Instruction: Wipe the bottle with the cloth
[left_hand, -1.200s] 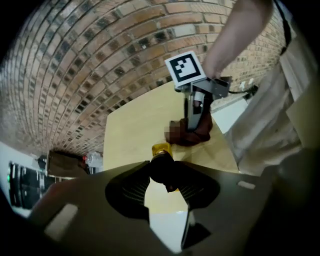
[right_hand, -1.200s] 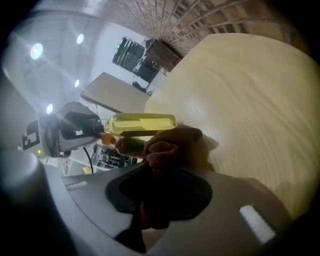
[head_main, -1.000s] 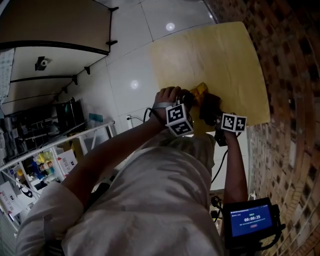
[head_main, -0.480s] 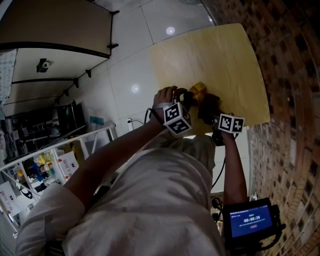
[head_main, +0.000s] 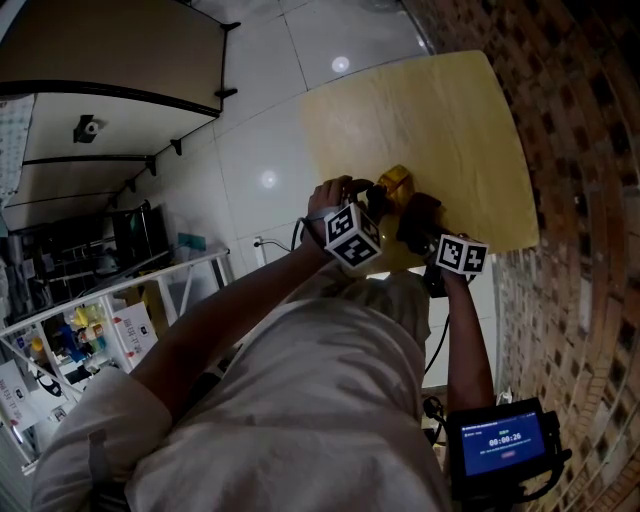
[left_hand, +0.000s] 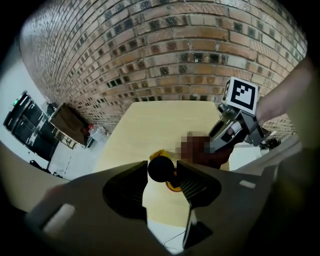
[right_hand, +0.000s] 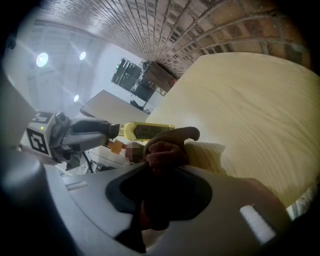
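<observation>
A yellow bottle (head_main: 396, 184) with a black cap (left_hand: 160, 169) is at the near edge of the pale wooden table (head_main: 420, 100), its body (right_hand: 147, 131) in line with my left gripper (head_main: 377, 197). The left jaws have just been opening. The cap still sits between their tips in the left gripper view and looks to touch both pads. My right gripper (right_hand: 165, 170) is shut on a bunched dark brown cloth (right_hand: 167, 147). The cloth (head_main: 420, 213) lies against the bottle's side just right of it. The bottle's base is hidden.
A brick wall (head_main: 580, 150) runs along the table's far side. White floor tiles (head_main: 250, 130) lie to the left. A wire shelf with small goods (head_main: 90, 330) stands at the lower left. A dark box (left_hand: 70, 125) sits on the floor. A small screen (head_main: 503, 440) hangs at the waist.
The left gripper has rolled a little, turning its marker cube. The right marker cube has edged downwards in the picture. Bottle and cloth stay in the same spot.
</observation>
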